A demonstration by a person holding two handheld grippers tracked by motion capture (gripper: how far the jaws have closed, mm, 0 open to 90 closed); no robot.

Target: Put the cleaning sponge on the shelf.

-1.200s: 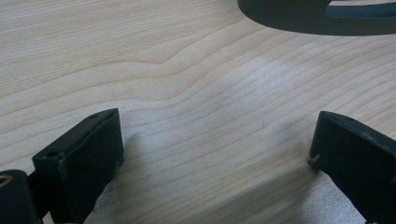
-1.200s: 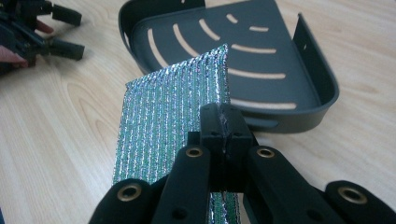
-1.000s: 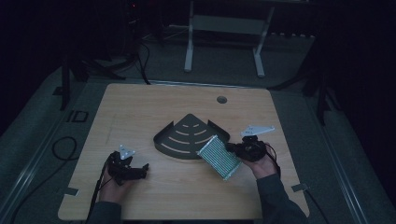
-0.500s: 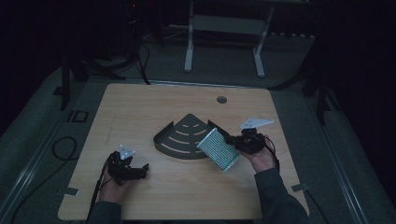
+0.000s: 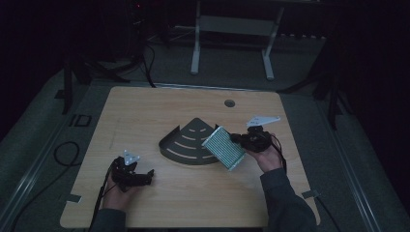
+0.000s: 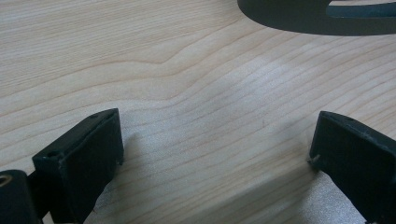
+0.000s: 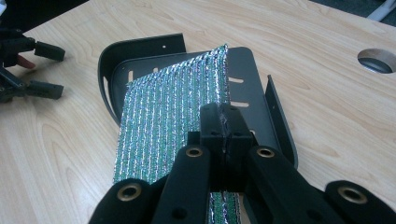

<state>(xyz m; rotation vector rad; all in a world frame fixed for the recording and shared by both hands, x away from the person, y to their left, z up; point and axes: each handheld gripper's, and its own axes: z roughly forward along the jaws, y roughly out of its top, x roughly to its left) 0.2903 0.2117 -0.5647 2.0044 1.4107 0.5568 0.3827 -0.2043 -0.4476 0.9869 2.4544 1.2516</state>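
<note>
- dim room around a pale wooden table (image 5: 193,193) with a round cable hole (image 5: 229,103); we see a metal desk frame (image 5: 232,29) standing on the floor beyond it.
- from the high view we get both hands at the near edge; the right gripper view adds the weave of the shiny green-and-silver mesh pad (image 7: 173,121), and the left gripper view adds the bare wood grain between its jaws.
- our left gripper (image 5: 131,175) lies low on the table, jaws spread wide, nothing between them.
- our right gripper (image 7: 223,135) reaches leftward from the right, jaws pinched together on the pad's edge.
- the pad hangs tilted over the right part of the dark fan-shaped slotted metal tray (image 5: 186,145).
</note>
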